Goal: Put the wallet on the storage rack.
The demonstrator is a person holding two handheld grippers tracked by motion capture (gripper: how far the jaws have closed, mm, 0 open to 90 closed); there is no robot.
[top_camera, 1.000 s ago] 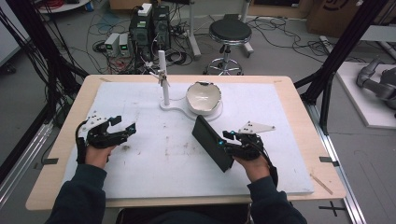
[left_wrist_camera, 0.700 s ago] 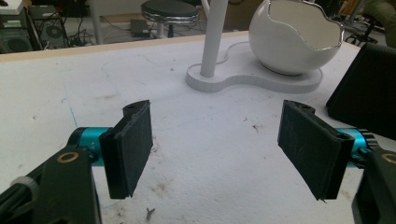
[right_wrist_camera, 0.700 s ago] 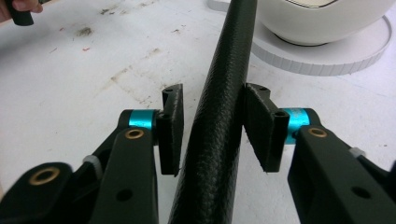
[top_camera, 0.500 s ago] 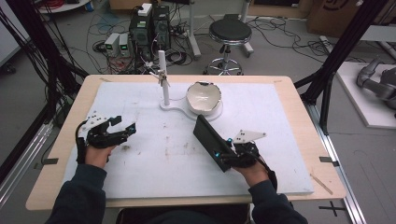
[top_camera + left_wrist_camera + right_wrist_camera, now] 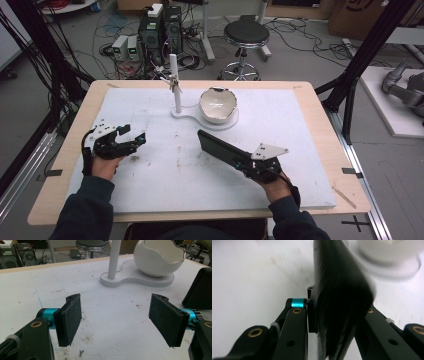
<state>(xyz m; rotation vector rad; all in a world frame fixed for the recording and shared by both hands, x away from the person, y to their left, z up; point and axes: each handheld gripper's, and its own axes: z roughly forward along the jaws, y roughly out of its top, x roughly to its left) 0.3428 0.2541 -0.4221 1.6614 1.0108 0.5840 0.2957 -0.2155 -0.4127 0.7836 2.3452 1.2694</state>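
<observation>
A flat black slab point(image 5: 217, 147) sticks out to the far left from my right gripper point(image 5: 241, 162), right of the table's middle. In the right gripper view the jaws are shut on the slab point(image 5: 339, 290), which is blurred. My left gripper point(image 5: 134, 134) hovers at the table's left side, open. Its two black pads point(image 5: 70, 320) stand wide apart over bare table, with nothing between them. The slab's end point(image 5: 200, 290) shows at the right edge of the left gripper view.
A white egg-shaped bowl point(image 5: 217, 104) sits on a white base point(image 5: 187, 113) with an upright white post point(image 5: 174, 82), at the table's far middle. The bowl point(image 5: 160, 257) lies ahead of the left gripper. A white mat point(image 5: 300, 130) covers the wooden table.
My right gripper has turned the black slab so it lies lower and points more to the far left, and the hand has shifted a little right. The left gripper has stayed put.
</observation>
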